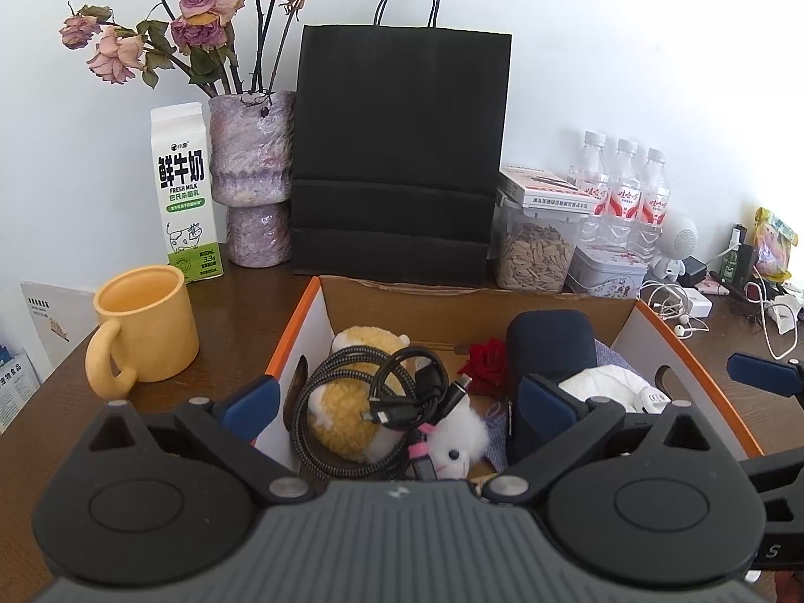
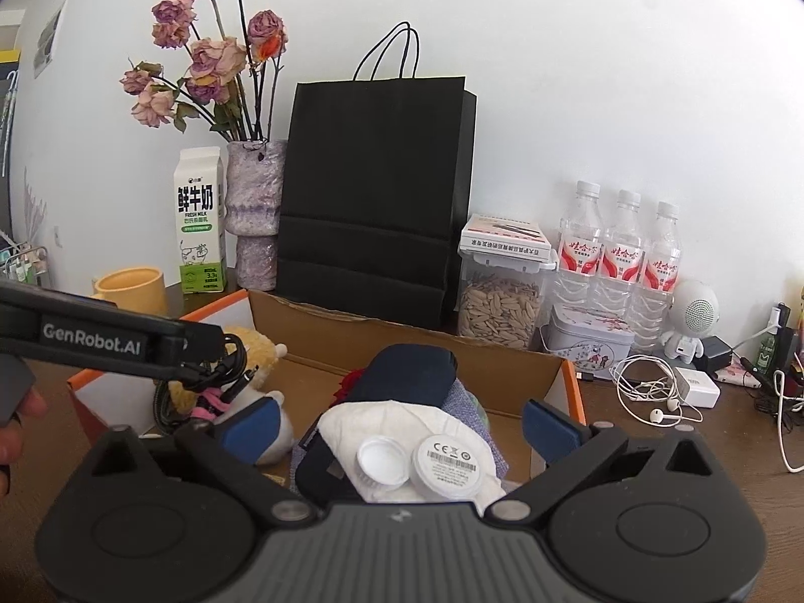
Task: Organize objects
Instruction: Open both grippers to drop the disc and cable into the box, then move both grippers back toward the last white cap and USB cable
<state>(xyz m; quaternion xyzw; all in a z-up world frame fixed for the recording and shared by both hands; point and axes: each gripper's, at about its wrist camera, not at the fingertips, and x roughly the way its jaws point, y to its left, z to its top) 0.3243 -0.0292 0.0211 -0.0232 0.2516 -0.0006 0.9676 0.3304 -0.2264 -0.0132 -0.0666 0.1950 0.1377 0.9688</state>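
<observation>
Left hand-held gripper (image 1: 399,404) spread wide, empty, over cables (image 1: 382,392) on plush (image 1: 346,422) in box (image 1: 452,309). Right hand-held gripper (image 2: 399,424) likewise wide, empty, above mask (image 2: 402,432), pouch (image 2: 412,369) just beyond.

Right tongs (image 2: 399,424) gape over the white mask (image 2: 402,427) in the box (image 2: 570,382)

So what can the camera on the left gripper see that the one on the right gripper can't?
Only the left wrist view shows the coiled cables plainly, lying on the yellow plush toy, and the yellow mug with its handle. Only the right wrist view shows the two round white discs on the white cloth, and the white charger in full. Both show the cardboard box, the black paper bag, the milk carton, the vase of dried roses and three water bottles. Both sets of fingers stand open.
</observation>
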